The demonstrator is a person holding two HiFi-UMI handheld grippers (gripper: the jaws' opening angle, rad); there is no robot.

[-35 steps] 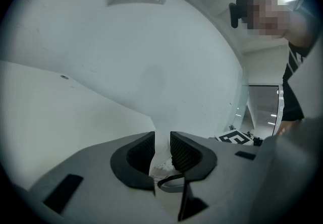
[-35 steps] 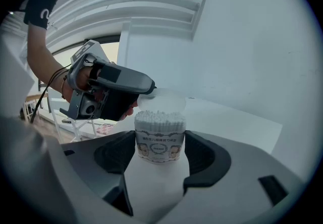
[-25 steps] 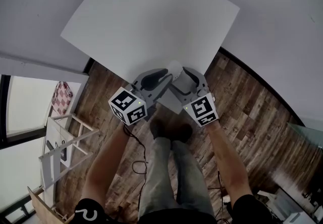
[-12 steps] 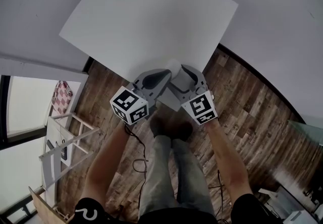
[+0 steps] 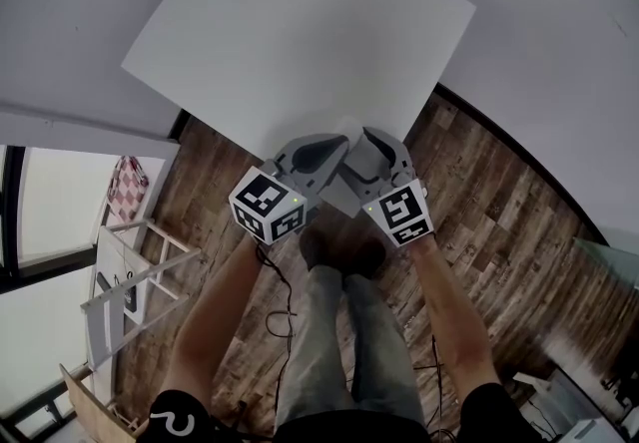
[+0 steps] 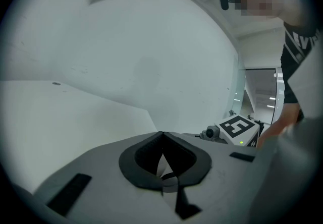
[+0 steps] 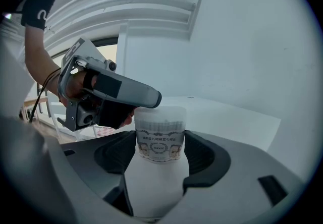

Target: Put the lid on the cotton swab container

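R tongs (image 7: pixel 161 153) pinch cotton swab container (image 7: pixel 160 134); L tongs (image 6: pixel 162 138), just closed on nothing, tip right at its top.

Both grippers out in front of me, noses almost together.

My left gripper (image 6: pixel 162 134) has just been closing; its jaws are now tip to tip with nothing gripped between them, the nose tipped slightly down. My right gripper (image 7: pixel 160 141) stands wide, its pads against the sides of the cotton swab container (image 7: pixel 160 119). My left forearm (image 5: pixel 215 321) and right forearm (image 5: pixel 449 311) reach forward, bare, angled inward toward each other.
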